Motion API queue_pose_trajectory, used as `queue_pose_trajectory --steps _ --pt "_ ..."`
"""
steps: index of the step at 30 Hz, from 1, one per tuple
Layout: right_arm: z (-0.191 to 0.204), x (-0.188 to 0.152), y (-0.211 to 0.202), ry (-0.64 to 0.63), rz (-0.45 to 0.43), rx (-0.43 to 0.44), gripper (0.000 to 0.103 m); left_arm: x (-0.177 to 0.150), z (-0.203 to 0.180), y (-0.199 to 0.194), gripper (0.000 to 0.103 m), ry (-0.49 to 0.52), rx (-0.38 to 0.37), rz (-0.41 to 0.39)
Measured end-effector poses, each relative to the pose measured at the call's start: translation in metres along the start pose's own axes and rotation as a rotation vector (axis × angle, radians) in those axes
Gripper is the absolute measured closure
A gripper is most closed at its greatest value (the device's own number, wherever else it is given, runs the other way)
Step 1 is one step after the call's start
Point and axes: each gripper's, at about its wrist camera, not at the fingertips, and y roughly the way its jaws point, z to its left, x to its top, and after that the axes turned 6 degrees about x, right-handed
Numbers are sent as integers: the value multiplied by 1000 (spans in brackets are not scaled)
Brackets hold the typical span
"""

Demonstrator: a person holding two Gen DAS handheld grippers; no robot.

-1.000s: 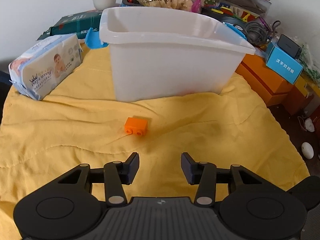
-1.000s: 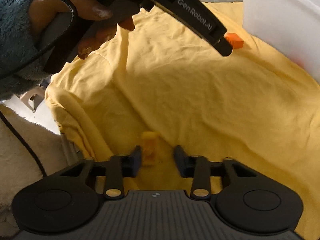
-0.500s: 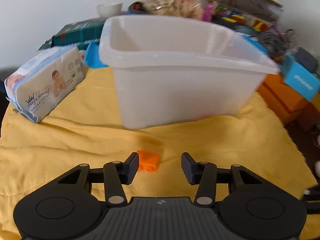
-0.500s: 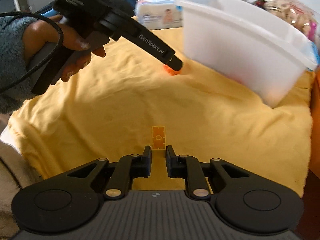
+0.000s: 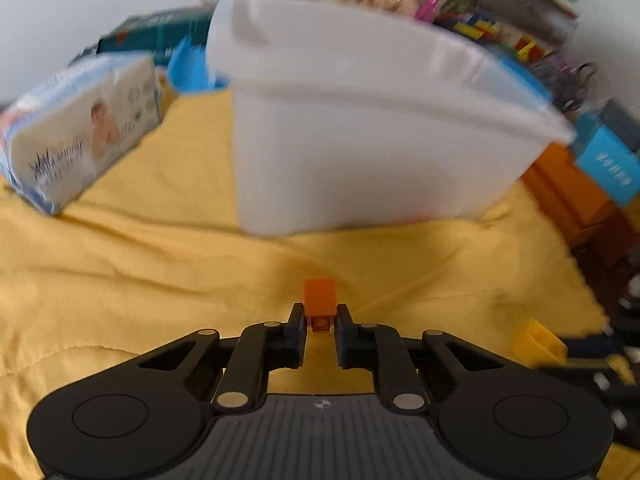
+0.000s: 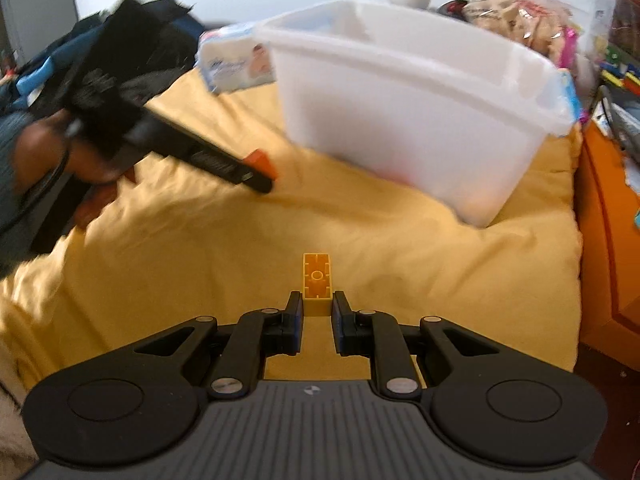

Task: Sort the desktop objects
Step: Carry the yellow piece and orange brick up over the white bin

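Both our claws have closed, left claw (image 5: 320, 316) holding the orange brick (image 5: 319, 302), right claw (image 6: 317, 305) the yellow brick (image 6: 317, 282); lift clear before the white bin (image 6: 420, 120).

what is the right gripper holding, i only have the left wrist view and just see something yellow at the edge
Observer: The right gripper is shut on a yellow building brick, with the brick's hollow underside facing the camera.
Operator: is there anything in the white bin yet
Observer: From the right wrist view the white plastic bin shows part of its inside wall, and nothing shows there; its floor is hidden.
Operator: can you see my left gripper from there
Observer: Yes, the left gripper is low over the yellow cloth with the orange brick at its tip, short of the bin.
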Motion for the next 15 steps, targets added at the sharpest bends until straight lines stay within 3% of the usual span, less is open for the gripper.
queue_pose_trajectory --steps 7,15 --pt "-13 34 -35 -4 -139 -79 86 36 -19 -67 86 53 -38 -177" --pt "-44 95 -59 -3 -278 -177 86 107 -34 -87 86 135 10 -335"
